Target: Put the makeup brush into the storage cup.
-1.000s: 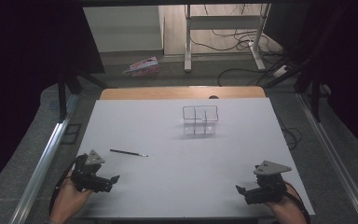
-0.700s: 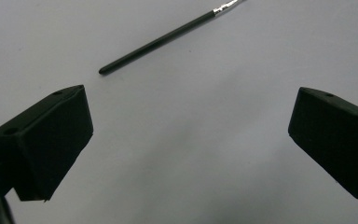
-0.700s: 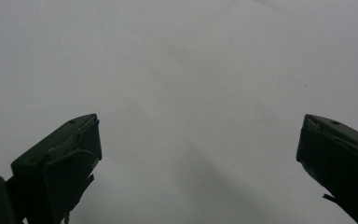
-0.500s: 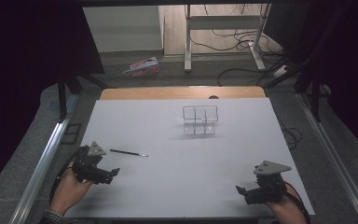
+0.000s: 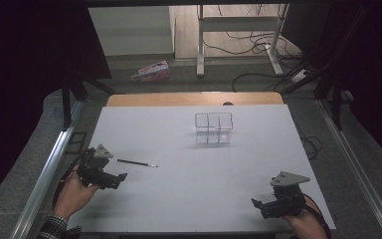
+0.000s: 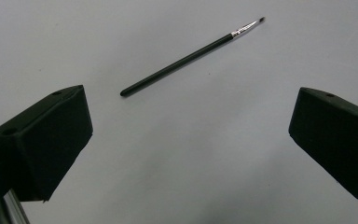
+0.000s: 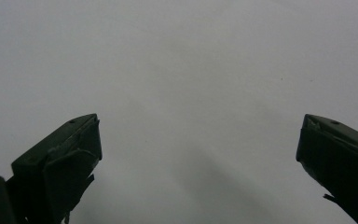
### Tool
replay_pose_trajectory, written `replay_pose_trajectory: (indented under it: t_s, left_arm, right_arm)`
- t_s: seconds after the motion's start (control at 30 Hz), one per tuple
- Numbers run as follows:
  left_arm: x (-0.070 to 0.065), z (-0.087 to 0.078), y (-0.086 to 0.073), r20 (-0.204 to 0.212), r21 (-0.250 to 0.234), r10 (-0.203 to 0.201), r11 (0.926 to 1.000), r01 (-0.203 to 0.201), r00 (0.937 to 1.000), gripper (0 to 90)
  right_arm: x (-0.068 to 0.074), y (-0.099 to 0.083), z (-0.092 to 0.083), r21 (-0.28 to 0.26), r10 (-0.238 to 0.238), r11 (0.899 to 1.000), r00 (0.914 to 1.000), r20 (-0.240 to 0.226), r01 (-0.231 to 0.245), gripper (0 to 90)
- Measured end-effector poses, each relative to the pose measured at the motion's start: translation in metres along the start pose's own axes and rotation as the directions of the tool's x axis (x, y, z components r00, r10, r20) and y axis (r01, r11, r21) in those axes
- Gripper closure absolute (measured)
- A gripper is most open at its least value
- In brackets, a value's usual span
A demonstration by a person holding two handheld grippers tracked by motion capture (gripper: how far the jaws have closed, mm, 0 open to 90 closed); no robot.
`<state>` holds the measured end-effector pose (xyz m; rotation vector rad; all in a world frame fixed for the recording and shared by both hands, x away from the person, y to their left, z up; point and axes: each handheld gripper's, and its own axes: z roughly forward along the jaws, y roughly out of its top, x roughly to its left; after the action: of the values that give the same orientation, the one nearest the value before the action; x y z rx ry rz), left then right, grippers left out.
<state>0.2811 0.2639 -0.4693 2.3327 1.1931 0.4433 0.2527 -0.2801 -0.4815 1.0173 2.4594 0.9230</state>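
Over at the left edge of the desk (image 5: 189, 199), the left hand-held gripper (image 5: 121, 178) sits low with its jaws spread wide and nothing between them. Just past its tips lies the thin black brush (image 5: 137, 163), flat on the white surface and lying roughly crosswise; seen from the left gripper view, the brush (image 6: 192, 56) is ahead of the open jaws and a little toward the left one, its butt end nearer and its pale tip pointing away. My reading is that this is the reach for the brush, the grip not yet made. What the next move seems to call for is a short push forward and down, with the wrist turned so the jaws straddle the handle across its width (a thing that slim could easily roll or slip out). Further along, near the middle and toward the back, stands a small clear divided holder (image 5: 213, 128), well apart from the brush. At the far right, the right hand-held gripper (image 5: 256, 204) rests near the front edge, jaws likewise apart and empty, over bare desk.
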Motion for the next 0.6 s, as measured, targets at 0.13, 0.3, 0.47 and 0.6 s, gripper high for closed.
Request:
replay_pose_trajectory:
  t_s: [0.13, 0.3, 0.47, 0.6]
  left_arm:
    - [0.003, 0.001, 0.003, -0.001, 0.005, -0.002, 1.0, 0.002, 1.0, 0.0]
    - [0.007, 0.002, 0.008, -0.001, 0.007, 0.004, 1.0, -0.004, 1.0, 0.0]
    - [0.01, 0.003, 0.014, -0.001, 0.013, 0.016, 0.9998, -0.016, 0.9999, 0.0]
    - [0.011, 0.005, 0.021, -0.004, 0.022, 0.03, 0.9993, -0.03, 0.9995, 0.0]
  right_arm:
    - [0.0, 0.0, 0.0, 0.003, -0.001, 1.0, 1.0, 0.0, 0.001, 0.2]
    - [0.0, 0.0, 0.0, 0.006, 0.0, 1.0, 1.0, -0.002, 0.0, 0.2]
    - [0.0, 0.0, 0.001, 0.009, -0.001, 1.0, 1.0, -0.003, 0.001, 0.2]
    - [0.0, 0.0, 0.001, 0.012, 0.0, 1.0, 1.0, -0.004, 0.001, 0.2]
